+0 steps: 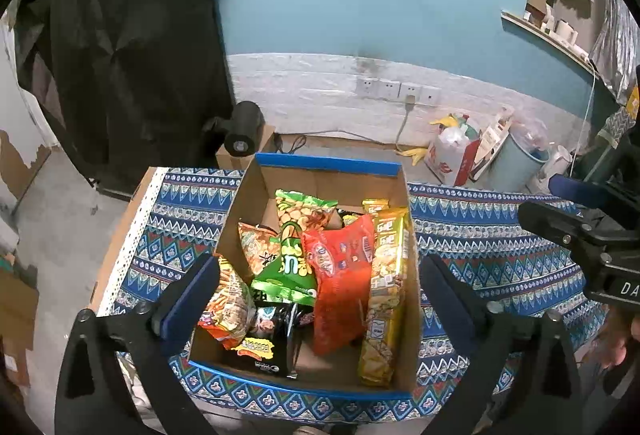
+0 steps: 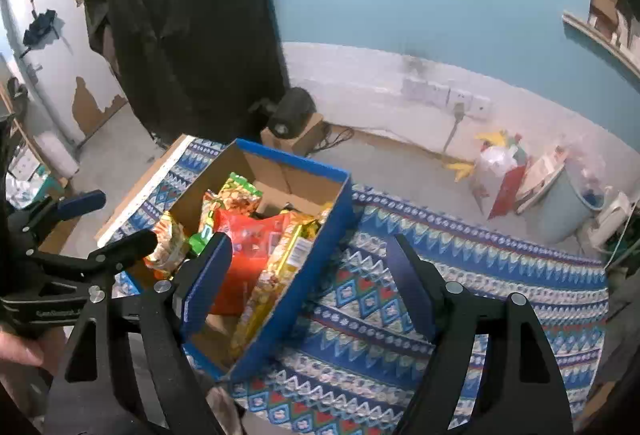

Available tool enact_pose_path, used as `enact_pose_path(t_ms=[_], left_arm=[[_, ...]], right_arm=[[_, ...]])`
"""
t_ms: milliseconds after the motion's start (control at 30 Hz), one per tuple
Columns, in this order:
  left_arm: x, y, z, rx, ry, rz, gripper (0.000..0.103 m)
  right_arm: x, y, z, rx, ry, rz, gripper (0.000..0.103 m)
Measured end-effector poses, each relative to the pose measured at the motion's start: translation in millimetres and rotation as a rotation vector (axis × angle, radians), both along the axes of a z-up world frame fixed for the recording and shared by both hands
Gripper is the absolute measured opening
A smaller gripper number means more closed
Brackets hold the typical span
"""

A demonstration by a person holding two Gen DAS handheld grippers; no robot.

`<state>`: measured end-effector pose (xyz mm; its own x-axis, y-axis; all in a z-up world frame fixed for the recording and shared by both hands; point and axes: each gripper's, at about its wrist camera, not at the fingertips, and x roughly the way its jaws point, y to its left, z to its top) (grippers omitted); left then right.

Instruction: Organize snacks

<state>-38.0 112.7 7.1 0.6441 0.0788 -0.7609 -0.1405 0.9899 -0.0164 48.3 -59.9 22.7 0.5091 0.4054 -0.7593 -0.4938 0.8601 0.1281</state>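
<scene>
Left gripper [image 1: 318, 299]: two black angular arms with triangular cut-outs, each ending in a flat finger faced with a dark blue ribbed pad [image 1: 192, 295]; round silver-grey pivot screws sit at the arm joints. Right gripper [image 2: 308, 287]: the same build, black frame, blue ribbed pads [image 2: 206, 281], four bright round screw heads along the arms. Seen from the side in the other camera, each tool shows a black moulded body with small screws, a blue-tipped lever, and white lettering, partly legible. A hand [image 2: 18, 351] shows at the left gripper's handle; no sleeve is visible.
</scene>
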Motion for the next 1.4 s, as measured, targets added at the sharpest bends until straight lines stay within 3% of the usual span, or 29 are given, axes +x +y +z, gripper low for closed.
enact_pose_path(t_ms=[200, 1400], left_arm=[[0, -8, 5, 0.008, -0.020, -0.006, 0.102], [0, -27, 0, 0.038, 0.010, -0.037, 0.102]], right_arm=[[-4, -9, 5, -0.016, -0.034, 0.004, 0.079], [-4, -26, -3, -0.029, -0.005, 0.001, 0.079]])
